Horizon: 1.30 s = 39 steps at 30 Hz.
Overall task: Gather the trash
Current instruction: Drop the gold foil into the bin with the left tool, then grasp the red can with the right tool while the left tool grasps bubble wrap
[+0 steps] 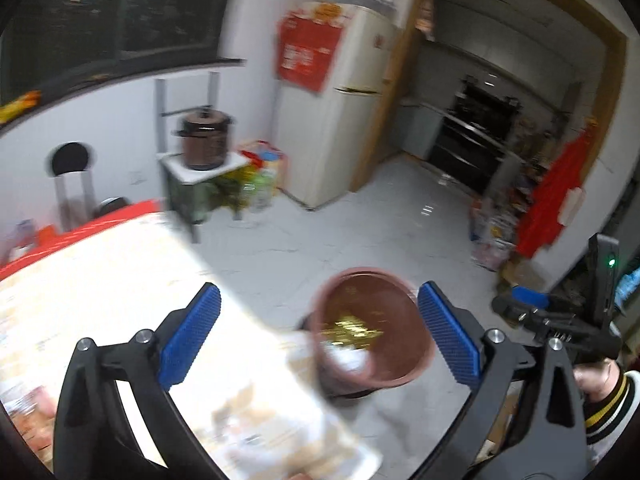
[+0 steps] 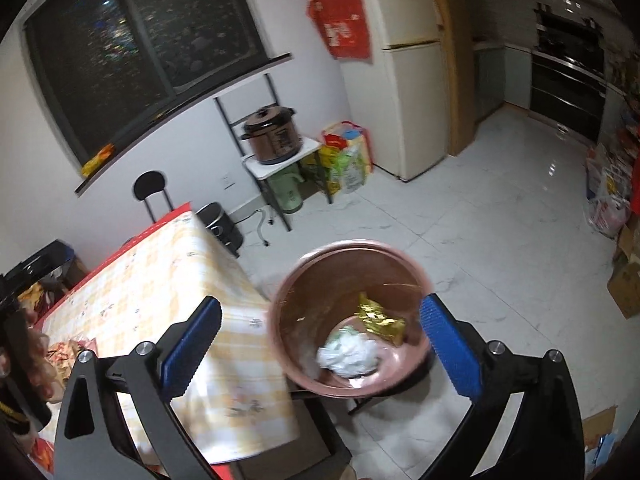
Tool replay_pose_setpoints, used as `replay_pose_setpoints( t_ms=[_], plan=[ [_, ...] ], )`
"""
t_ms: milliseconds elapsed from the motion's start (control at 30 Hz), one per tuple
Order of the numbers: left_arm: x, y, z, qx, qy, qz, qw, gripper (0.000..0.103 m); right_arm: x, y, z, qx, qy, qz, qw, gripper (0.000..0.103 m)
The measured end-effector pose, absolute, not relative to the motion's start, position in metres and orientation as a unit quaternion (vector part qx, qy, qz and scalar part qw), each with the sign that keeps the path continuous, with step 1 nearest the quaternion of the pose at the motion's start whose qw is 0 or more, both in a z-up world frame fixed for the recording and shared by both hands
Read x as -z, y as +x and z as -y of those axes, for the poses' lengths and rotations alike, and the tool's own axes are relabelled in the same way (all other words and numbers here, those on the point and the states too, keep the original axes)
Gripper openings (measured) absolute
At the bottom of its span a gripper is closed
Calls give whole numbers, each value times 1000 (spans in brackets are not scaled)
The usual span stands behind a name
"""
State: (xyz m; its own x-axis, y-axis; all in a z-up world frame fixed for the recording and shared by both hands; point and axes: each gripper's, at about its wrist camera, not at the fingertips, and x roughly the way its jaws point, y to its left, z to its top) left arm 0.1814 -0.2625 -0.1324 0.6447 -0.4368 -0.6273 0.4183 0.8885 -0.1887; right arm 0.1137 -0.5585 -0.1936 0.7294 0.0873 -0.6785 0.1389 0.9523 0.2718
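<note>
Right wrist: gold wrapper (image 2: 380,322) in bin (image 2: 292,292), print unreadable.

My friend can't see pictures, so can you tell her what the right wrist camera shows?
A pink bin sits on the floor beside a checked table, holding a gold wrapper and crumpled white paper. The open blue-padded right tongs hang above it, gripping nothing. Behind are a fridge and a brown cooker.

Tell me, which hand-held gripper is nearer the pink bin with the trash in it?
Hard to call; perhaps the right. The right hand-held gripper hovers open over the pink bin, framing it. The left hand-held gripper, also open, hangs over the table edge beside it.
</note>
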Motion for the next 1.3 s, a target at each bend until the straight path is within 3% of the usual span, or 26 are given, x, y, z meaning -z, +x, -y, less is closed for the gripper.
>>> replay_pose_setpoints(
  t_ms=[500,733,1033,1300],
  plan=[
    [119,51,-52,-64,-57,-340,937,97,157,133,323,-145,58,-373,915,98],
    [131,-29,-153,-142,-108,-333,926,97,153,113,215,-213,7,-386,898,98],
    [164,-64,-189,-141,-149,-349,914,97,172,82,121,-259,-40,-421,869,98],
    [185,-55,-179,-87,-120,-365,919,97,186,71,94,-252,-46,-437,862,98]
  ],
)
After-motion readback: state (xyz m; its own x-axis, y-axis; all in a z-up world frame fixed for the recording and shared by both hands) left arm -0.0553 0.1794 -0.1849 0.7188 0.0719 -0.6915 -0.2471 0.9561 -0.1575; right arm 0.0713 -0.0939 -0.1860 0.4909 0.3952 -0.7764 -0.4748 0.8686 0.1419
